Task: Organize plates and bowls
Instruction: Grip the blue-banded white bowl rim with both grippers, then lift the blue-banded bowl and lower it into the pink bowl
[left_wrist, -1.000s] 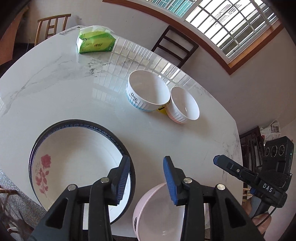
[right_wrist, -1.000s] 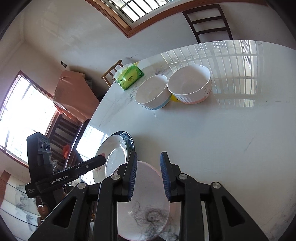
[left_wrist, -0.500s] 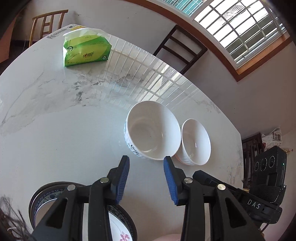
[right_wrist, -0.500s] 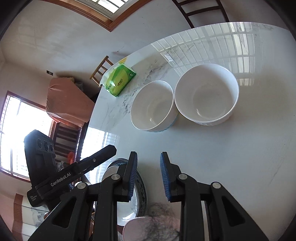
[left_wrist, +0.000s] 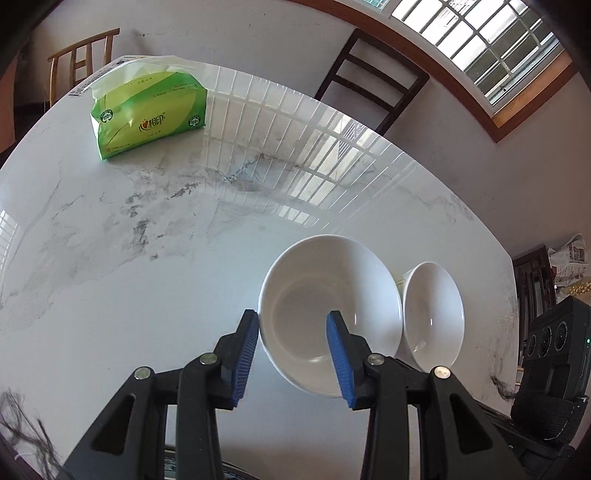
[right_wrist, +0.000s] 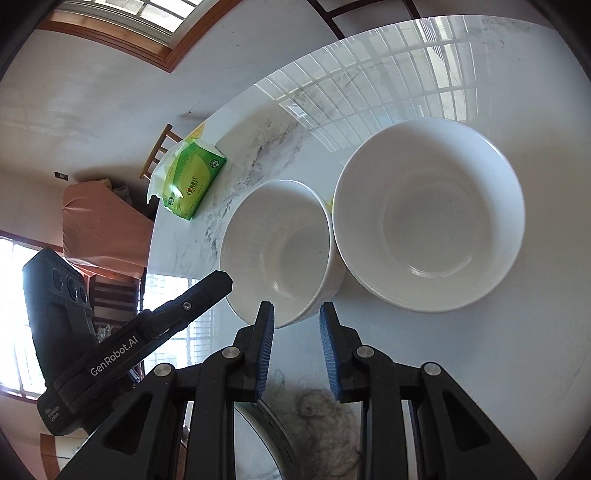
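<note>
Two white bowls stand side by side on the marble table (left_wrist: 110, 258). In the left wrist view the left bowl (left_wrist: 328, 314) is right under my open left gripper (left_wrist: 291, 325), whose jaws straddle its near left rim; the other bowl (left_wrist: 432, 314) is to its right. In the right wrist view the left bowl (right_wrist: 277, 247) sits just ahead of my open, empty right gripper (right_wrist: 296, 314), and the right bowl (right_wrist: 432, 214) is ahead to the right. The left gripper's body (right_wrist: 129, 350) shows at the left. A blue-rimmed plate's edge (right_wrist: 266, 413) peeks out below the right gripper.
A green tissue pack (left_wrist: 147, 114) lies at the table's far left; it also shows in the right wrist view (right_wrist: 192, 181). Wooden chairs (left_wrist: 369, 77) stand beyond the far edge. The right gripper's body (left_wrist: 550, 369) is at the table's right edge.
Both grippers have moved forward over the table, away from the flowered plate and pink bowl, and now hover at the two white bowls. Both stayed open.
</note>
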